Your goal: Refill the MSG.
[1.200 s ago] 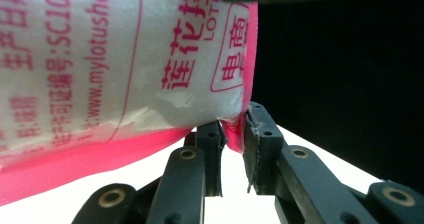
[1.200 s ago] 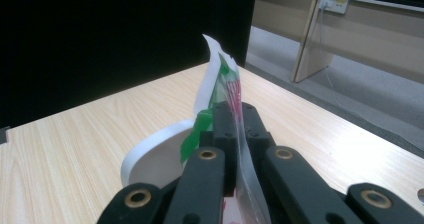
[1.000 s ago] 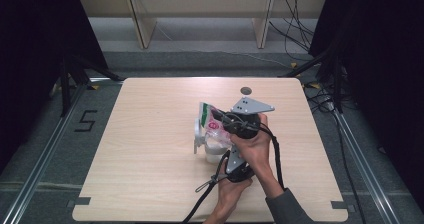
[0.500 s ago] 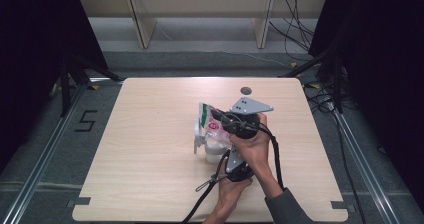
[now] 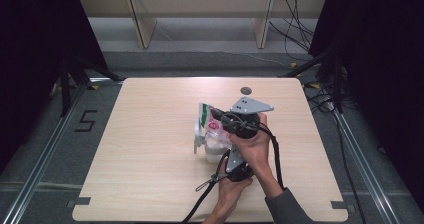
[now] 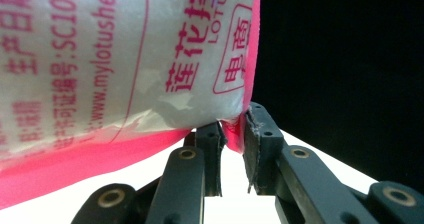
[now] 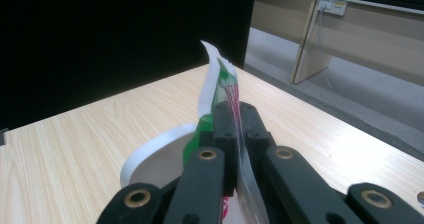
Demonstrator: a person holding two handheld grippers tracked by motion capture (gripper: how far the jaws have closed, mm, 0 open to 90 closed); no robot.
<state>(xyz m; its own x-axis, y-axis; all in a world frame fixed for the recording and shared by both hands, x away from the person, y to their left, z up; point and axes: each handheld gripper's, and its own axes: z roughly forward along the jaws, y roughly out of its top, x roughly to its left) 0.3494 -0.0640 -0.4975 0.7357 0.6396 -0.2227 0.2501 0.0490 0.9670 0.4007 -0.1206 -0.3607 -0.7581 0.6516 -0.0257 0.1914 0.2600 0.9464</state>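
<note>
Two claws closed on one plastic packet (image 5: 210,121), near the middle of the wooden bench (image 5: 150,149), a little right of centre; packet white and translucent with a green top corner and pink print, held up off the bench surface above a white cup (image 5: 212,146); long axis roughly upright in the high view, green end uppermost and tipped toward the far side of the bench, lower end down at the cup mouth. Right claw (image 7: 235,119) pinched shut on the packet's thin edge, film sandwiched between both black jaws, green-and-white top curling up beyond the tips; white cup rim (image 7: 150,149) curved just below and left of those jaws. Left claw (image 6: 232,134) clamped on the pink sealed corner of the packet (image 6: 125,69), jaws narrowed onto that seam with a slim gap showing below the pinch; printed face broad overhead, pink border running along its lower edge. From above, right hand (image 5: 255,144) wrapped around the upper gripper with its grey three-cornered plate (image 5: 251,105), left hand (image 5: 232,186) low at the near edge on the other gripper, black cables (image 5: 205,199) trailing toward the near edge; small dark round spot (image 5: 245,90) on the far part of the bench, well apart from the packet.
</note>
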